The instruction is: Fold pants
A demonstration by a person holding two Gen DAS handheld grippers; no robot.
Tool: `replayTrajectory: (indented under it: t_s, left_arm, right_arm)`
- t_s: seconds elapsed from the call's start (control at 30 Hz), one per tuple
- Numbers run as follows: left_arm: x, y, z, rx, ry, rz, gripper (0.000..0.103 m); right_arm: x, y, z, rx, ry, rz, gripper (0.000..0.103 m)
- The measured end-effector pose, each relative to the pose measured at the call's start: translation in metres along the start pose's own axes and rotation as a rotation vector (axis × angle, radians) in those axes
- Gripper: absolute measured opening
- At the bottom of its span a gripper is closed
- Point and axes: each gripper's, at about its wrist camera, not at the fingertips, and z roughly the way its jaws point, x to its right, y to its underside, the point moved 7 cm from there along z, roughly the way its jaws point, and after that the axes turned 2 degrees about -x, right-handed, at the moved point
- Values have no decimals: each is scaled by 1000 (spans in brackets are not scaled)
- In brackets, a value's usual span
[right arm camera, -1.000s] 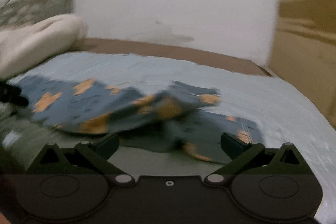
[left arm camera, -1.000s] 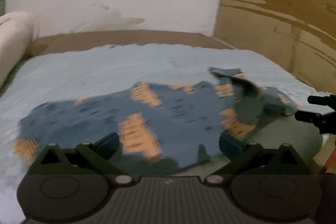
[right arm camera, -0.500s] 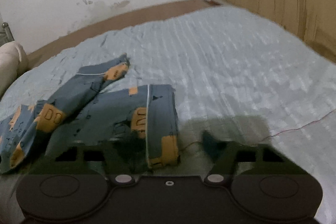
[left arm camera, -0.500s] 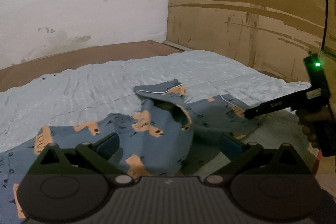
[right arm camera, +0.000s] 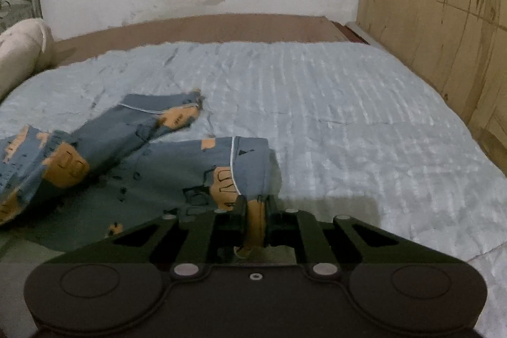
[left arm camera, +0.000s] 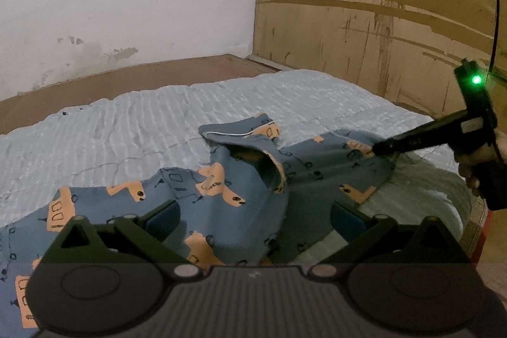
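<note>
Bed (left arm camera: 285, 97) w/ pale blue cover, white wall, wood panel on the right.
Left wrist view: pants (left arm camera: 221, 189) lie rumpled on bed; left hand-held gripper (left arm camera: 253, 216) spread wide above them, holding nothing; right hand-held gripper (left arm camera: 380, 148) at hem. Right wrist view: right hand-held gripper (right arm camera: 256, 205) pinched on pants (right arm camera: 177, 173) hem; pillow (right arm camera: 19, 56) far left.
</note>
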Motion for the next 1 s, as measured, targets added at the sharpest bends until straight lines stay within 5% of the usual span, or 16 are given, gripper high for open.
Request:
replayTrajectory:
  t_s: [0.17, 0.23, 0.47, 0.6, 0.77, 0.87, 0.93, 1.0]
  left_arm:
    - [3, -2, 13, -12, 27, 20, 103]
    - [4, -5, 18, -8, 37, 14, 103]
    - [3, -9, 35, -15, 16, -42, 99]
    - [-2, -7, 41, -43, 19, -89, 83]
    - [0, -2, 47, -81, 88, -113, 50]
    - [6, 1, 48, -96, 127, -97, 23]
    - [10, 2, 48, -106, 141, -91, 5]
    - [11, 1, 47, -100, 131, -87, 1]
  right_arm:
    - [-1, -7, 5, -3, 26, -12, 42]
    - [-11, -27, 3, 23, -3, -31, 66]
    - [-103, -113, 45, 4, -236, -120, 72]
    - [-159, -139, 83, -86, -274, -209, 74]
    - [-198, -141, 118, -197, -225, -295, 67]
    - [-201, -134, 130, -242, -163, -316, 51]
    - [-194, -132, 130, -236, -153, -302, 23]
    - [-186, -133, 121, -201, -167, -273, 1]
